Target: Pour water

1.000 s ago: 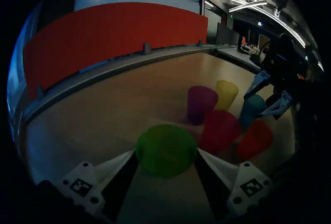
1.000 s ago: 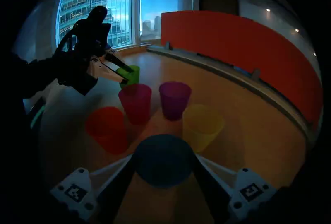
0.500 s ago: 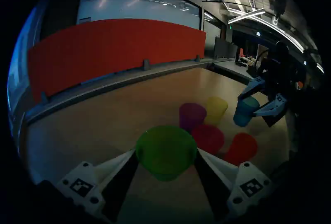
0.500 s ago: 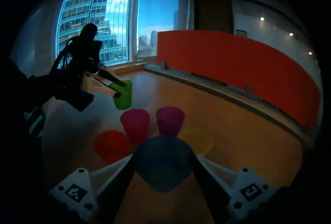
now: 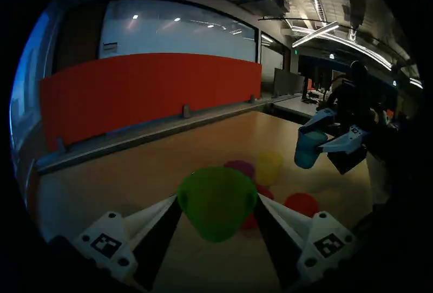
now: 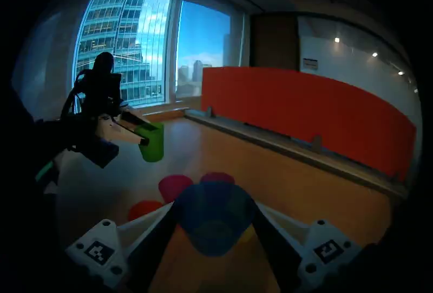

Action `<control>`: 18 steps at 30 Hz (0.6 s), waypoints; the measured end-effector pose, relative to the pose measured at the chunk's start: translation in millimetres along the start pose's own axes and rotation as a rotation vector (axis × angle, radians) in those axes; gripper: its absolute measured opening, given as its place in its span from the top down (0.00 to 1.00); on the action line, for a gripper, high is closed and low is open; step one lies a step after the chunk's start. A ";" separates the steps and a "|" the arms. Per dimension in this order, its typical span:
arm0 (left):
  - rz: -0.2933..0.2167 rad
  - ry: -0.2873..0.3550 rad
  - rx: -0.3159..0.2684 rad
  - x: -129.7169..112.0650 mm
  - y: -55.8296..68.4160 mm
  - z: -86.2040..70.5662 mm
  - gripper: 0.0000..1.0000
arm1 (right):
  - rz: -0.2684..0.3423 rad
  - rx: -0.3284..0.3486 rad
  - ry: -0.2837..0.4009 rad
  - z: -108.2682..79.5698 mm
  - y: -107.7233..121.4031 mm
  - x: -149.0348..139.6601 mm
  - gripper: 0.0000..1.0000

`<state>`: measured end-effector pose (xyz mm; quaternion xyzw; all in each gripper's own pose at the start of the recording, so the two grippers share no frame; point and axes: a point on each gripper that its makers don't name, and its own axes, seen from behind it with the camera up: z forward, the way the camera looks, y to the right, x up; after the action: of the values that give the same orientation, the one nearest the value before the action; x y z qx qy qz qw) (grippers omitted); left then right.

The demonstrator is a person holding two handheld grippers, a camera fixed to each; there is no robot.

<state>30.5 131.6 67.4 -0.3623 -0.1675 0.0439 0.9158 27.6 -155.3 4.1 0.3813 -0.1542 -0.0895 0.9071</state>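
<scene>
- The left hand-held gripper (image 5: 216, 200) pinches a green translucent plastic cup (image 5: 216, 214), one finger on each side of its wall. The cup hangs in the air, higher than the purple plastic cup (image 5: 241, 167) that stands on the wooden worktop (image 5: 135, 179).
- The right hand-held gripper (image 6: 215, 206) clamps a blue translucent plastic cup (image 6: 214, 222) the same way. In the left gripper view this cup sits roughly upright, up and to the right of the purple cup and well clear of it.
- A yellow plastic cup (image 5: 269, 167), a magenta plastic cup (image 6: 174, 186) and an orange-red plastic cup (image 5: 301, 203) stand close around the purple cup. All of them are below the two held cups.
- I cannot tell whether either held cup contains water.
- Both cups look light, thin-walled and smooth, so I judge they would flex under a hard squeeze and could slide in a loose one.
- Their walls narrow towards the base, so a hold on the side wall at mid-height or just above seems safest. That leaves the rim free for pouring.
- Added water would make a cup heavier, so it should be tilted slowly, with its rim close over the other cup's mouth.
</scene>
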 end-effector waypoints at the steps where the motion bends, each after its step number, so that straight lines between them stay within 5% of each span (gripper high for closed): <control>1: 0.004 0.010 -0.001 2.9 1.8 -1.3 0.13 | -0.001 -0.001 0.007 -0.3 0.1 3.1 0.08; 18: 0.020 0.140 -0.016 38.2 21.3 -18.0 0.13 | -0.010 -0.006 0.095 -3.0 -3.5 38.5 0.08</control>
<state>73.4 143.2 51.2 -0.3735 -0.0998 0.0261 0.9219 64.6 -166.5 7.7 0.3830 -0.1089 -0.0762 0.9141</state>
